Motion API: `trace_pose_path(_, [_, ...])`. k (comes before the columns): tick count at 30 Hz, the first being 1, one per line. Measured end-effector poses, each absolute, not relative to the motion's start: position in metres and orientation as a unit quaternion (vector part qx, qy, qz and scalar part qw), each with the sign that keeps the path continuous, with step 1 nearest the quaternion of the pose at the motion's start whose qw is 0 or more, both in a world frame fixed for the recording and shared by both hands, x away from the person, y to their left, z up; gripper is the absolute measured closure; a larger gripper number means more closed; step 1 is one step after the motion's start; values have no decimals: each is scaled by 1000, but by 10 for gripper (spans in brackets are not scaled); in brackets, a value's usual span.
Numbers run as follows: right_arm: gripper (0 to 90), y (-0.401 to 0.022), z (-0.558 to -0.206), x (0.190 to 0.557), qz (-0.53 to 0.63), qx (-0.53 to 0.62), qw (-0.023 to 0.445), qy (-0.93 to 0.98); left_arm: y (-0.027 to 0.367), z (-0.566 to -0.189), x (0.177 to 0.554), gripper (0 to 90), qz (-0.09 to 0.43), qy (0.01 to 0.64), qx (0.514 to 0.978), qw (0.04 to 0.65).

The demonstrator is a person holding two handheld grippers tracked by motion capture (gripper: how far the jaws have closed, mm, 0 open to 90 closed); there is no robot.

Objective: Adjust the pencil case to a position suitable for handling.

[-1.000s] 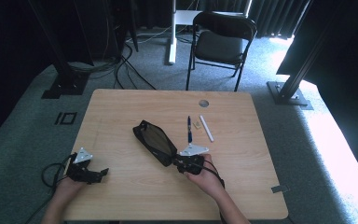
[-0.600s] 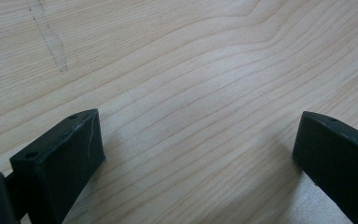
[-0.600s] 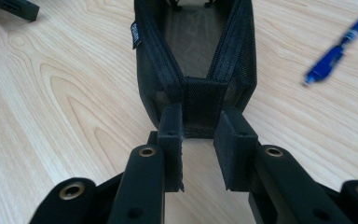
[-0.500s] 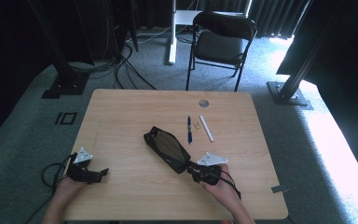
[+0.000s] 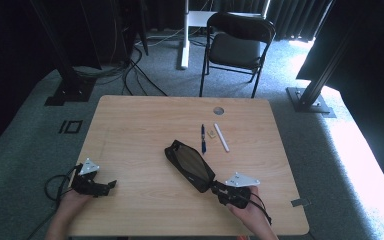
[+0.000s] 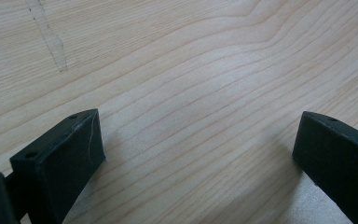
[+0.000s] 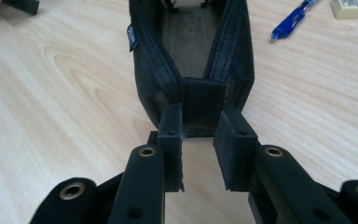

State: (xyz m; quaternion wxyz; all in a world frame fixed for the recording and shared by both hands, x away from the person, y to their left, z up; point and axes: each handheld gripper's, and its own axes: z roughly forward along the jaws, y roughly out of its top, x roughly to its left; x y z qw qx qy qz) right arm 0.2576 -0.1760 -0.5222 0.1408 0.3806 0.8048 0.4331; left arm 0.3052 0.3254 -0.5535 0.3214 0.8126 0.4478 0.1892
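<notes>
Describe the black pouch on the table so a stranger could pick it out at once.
Start at the wooden table and look right of its middle, toward the near edge. The black pouch lies there at a slant, mouth open, its near end pinched in the right tool. Unlike the slim blue pen and white stick beyond it, it is broad, dark fabric.

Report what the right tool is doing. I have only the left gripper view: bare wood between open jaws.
Observer: The right tool is clamped on the near end of a black mesh pouch.
Operator: Say whether the pouch is zipped.
Observer: It is unzipped, and its top gapes open along its length.
Operator: List what lies beyond it.
Observer: A blue pen, a small eraser and a white stick lie side by side, apart from the pouch, toward the far side of the table.
</notes>
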Motion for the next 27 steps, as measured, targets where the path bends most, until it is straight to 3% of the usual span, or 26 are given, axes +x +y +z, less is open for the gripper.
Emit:
trace_pose_path(11, [724, -196, -521, 235, 433, 391, 145, 799, 325, -553, 305, 21, 189, 448, 812, 322])
trace_pose_path(15, [610, -205, -518, 229, 449, 398, 133, 789, 325, -553, 305, 21, 189, 448, 812, 322])
trace_pose_path(27, [529, -239, -510, 258, 447, 428, 188, 762, 326, -553, 305, 21, 190, 450, 812, 321])
